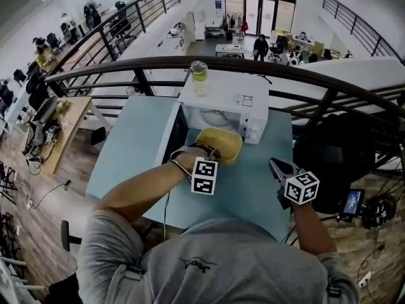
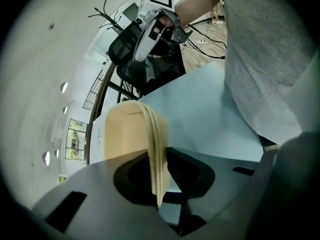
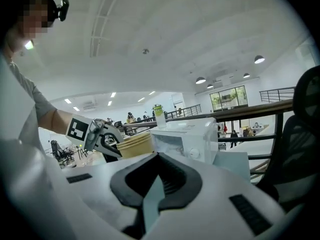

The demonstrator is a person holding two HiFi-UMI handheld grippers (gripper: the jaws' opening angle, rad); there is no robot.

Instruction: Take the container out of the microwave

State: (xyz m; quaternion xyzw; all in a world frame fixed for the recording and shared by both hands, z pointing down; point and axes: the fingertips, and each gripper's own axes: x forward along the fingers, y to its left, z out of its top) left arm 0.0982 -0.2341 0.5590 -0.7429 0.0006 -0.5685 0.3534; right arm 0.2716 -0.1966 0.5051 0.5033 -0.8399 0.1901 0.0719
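A tan plastic container [image 1: 223, 144] hangs in front of the white microwave [image 1: 228, 97], whose door [image 1: 172, 137] stands open to the left. My left gripper [image 1: 211, 151] is shut on the container's near rim. In the left gripper view the rim [image 2: 159, 154] runs down between the dark jaws of the left gripper [image 2: 159, 178], and the container [image 2: 125, 134] is lifted over the pale blue table [image 2: 200, 114]. My right gripper [image 1: 280, 168] hovers at the table's right edge, apart from the container. Its jaws [image 3: 152, 194] look shut on nothing, and it faces the container [image 3: 135, 145] and the microwave [image 3: 187, 139].
A green-capped bottle [image 1: 199, 78] stands on top of the microwave. The blue table [image 1: 126, 151] backs onto a dark railing [image 1: 316, 81] over an office floor below. A black office chair [image 1: 332, 151] stands close on the right.
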